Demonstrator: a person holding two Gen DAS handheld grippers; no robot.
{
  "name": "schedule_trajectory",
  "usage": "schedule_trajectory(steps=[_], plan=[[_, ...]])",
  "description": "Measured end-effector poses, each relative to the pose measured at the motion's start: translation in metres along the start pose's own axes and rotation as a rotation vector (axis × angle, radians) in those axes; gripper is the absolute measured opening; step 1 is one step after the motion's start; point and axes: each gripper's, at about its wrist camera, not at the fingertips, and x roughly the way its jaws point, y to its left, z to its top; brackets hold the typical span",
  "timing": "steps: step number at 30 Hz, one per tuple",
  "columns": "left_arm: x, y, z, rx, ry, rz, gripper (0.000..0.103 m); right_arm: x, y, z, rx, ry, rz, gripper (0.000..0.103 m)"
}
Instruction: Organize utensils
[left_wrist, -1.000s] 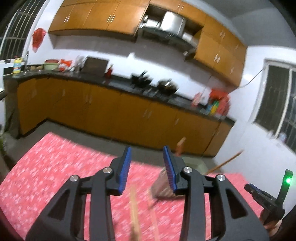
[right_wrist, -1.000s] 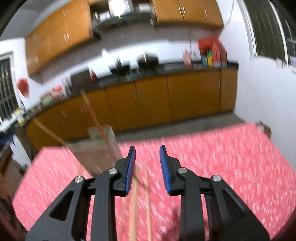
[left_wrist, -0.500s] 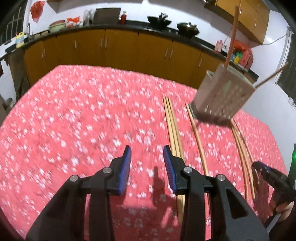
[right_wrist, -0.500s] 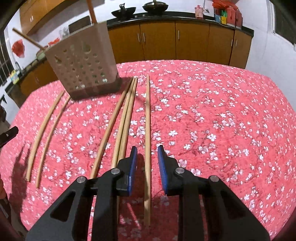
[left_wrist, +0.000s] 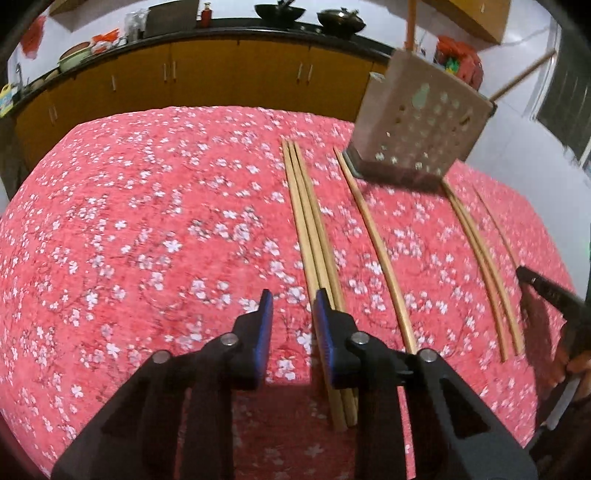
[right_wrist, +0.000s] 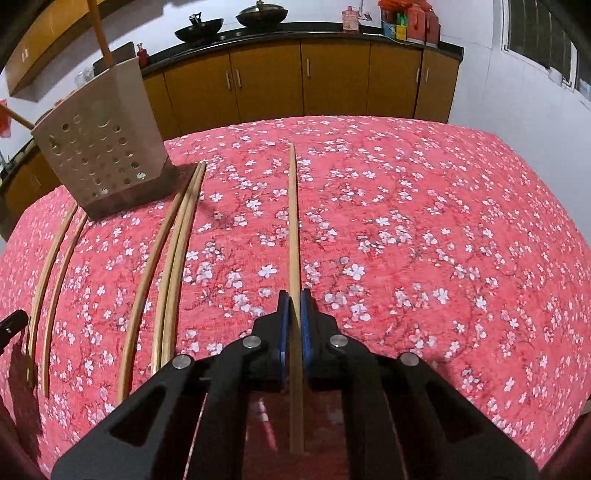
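A: Where do the utensils lie?

B: On the red flowered cloth (right_wrist: 406, 221) that covers the table; a perforated beige holder (right_wrist: 99, 155) stands at the far left in the right wrist view, with one stick (right_wrist: 99, 33) standing up out of it and another (right_wrist: 16, 118) poking out to its left; bare wooden chopsticks lie near-to-far across the cloth

A: And the right gripper (right_wrist: 294, 302)?

B: Clenched on a single chopstick (right_wrist: 293, 221); the blue pads sit tight against both its sides, and the stick runs from under the claw straight towards the far edge; to its left lie a pair (right_wrist: 177, 251), one more (right_wrist: 147, 273), then two (right_wrist: 55, 266) beside the holder

A: The left gripper (left_wrist: 291, 306)?

B: Its jaws are closing, with nothing between them but cloth; the pads do not press on anything; a bundle of three chopsticks (left_wrist: 308, 221) lies just right of the gap, passing under the right finger (left_wrist: 327, 332); whether that finger touches the bundle I cannot tell, since the view is a little blurred

A: What else shows there?

B: A lone chopstick (left_wrist: 376, 251) right of the bundle, the holder (left_wrist: 421, 125) at the far right, and more chopsticks (left_wrist: 484, 266) beyond; the other gripper's dark tip (left_wrist: 546, 288) comes in at the right edge; wooden cabinets (right_wrist: 332, 77) under a dark counter line the far wall
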Motion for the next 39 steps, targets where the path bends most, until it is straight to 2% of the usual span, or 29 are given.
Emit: schedule_trajectory(steps=[7, 12, 16, 23, 28, 39], plan=[[0.006, -0.012, -0.003, 0.039, 0.015, 0.004, 0.022, -0.002, 0.002, 0.0, 0.001, 0.002, 0.013, 0.007], [0.014, -0.02, -0.001, 0.064, 0.008, 0.046, 0.018, -0.003, 0.007, -0.002, -0.018, 0.002, 0.036, 0.007], [0.019, -0.023, 0.002, 0.082, -0.004, 0.095, 0.009, -0.005, 0.016, -0.003, -0.05, -0.001, 0.065, 0.008], [0.03, 0.007, 0.026, 0.014, 0.002, 0.136, 0.008, -0.005, 0.021, -0.002, -0.076, -0.003, 0.073, 0.008], [0.034, 0.028, 0.034, -0.026, -0.001, 0.097, 0.008, 0.002, 0.02, 0.004, -0.066, -0.028, 0.045, 0.007], [0.028, 0.031, 0.024, -0.032, -0.032, 0.081, 0.01, 0.005, 0.018, 0.004, -0.054, -0.027, 0.054, 0.008]])
